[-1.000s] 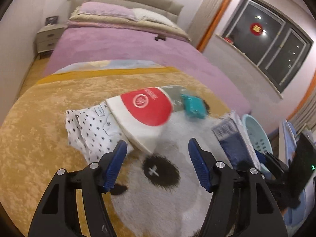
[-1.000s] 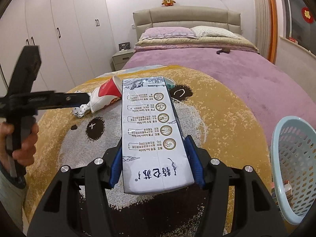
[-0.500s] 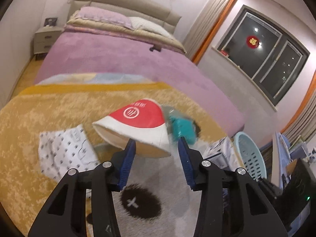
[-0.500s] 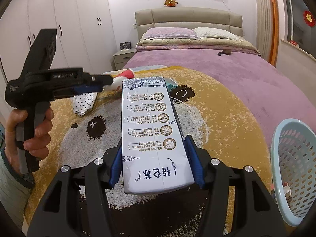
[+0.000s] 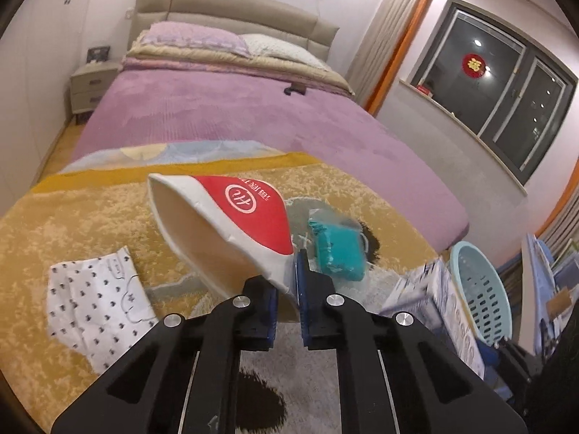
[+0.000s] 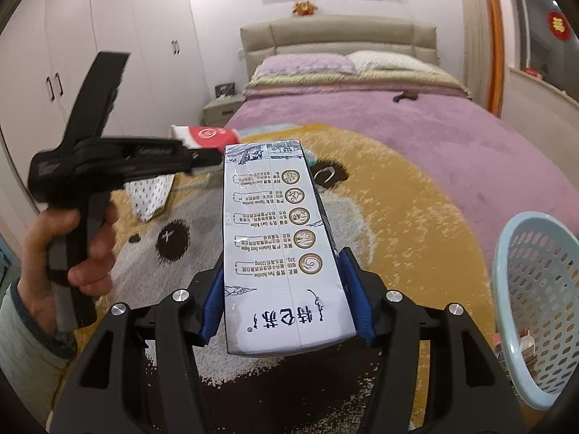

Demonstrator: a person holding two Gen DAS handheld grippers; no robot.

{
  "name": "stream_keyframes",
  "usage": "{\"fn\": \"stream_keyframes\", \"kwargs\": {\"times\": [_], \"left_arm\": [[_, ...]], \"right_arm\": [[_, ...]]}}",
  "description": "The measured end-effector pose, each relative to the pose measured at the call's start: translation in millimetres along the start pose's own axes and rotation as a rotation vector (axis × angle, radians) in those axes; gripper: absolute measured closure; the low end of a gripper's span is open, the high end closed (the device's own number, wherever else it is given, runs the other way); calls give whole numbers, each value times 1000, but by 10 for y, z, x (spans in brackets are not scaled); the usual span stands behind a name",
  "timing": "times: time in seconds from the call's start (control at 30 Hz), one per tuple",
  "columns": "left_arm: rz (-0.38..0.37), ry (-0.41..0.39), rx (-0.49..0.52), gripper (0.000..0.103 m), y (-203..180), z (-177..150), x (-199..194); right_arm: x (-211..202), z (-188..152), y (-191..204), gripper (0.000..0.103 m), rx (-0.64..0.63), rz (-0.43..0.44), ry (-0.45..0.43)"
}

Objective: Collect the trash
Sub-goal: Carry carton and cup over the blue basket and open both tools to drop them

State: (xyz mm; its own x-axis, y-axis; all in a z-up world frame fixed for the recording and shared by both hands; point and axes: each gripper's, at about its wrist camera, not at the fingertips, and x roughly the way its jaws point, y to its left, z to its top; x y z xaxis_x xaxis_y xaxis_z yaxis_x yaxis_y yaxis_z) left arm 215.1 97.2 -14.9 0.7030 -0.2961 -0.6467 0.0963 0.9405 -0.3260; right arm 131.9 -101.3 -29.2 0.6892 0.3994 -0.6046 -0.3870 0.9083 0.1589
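My left gripper is shut on the edge of a red-and-white paper bowl and holds it lifted above the bear-pattern blanket. It also shows in the right wrist view, pinched by the left gripper. My right gripper is shut on a white milk carton box held over the blanket; the box shows at the right of the left wrist view. A light-blue trash basket stands at the right, also in the left wrist view.
A teal packet and a white dotted bag lie on the yellow blanket. The purple bed stretches behind, with a nightstand at the far left and a window on the right.
My left gripper closed on the paper bowl's edge and lifted it off the blanket. The right gripper kept holding the carton box nearly still.
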Motion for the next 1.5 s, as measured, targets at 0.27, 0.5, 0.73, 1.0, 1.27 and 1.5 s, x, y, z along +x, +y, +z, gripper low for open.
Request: {"fn": "stream_keyframes", "kwargs": {"times": [0.27,0.5,0.73,1.0,1.27,1.5], "left_arm": [[-83,-8,141,95,-562,-155,-384],[-280,31,259,95,-1566,-257,-359],[-398,121,382,95,-2595,-484,41],[-426,284,454,86,-3259,-738,755],[-338,316,484,43,-3299,-758,937],[-537,453,289,30,-3138,-641,1124]], "right_arm": [[-429,-35,-310,48,111,-89,-106],[-1131,-36,-1162,48,282,-271,-164],[-1529,-279,-2015,48,449,-476,-147],[-1446,-508,-2452,46,529,-518,-71],[-1356,-698,-2710,44,588,-479,-28],[-1346,-711,-2624,44,557,-393,-44]]}}
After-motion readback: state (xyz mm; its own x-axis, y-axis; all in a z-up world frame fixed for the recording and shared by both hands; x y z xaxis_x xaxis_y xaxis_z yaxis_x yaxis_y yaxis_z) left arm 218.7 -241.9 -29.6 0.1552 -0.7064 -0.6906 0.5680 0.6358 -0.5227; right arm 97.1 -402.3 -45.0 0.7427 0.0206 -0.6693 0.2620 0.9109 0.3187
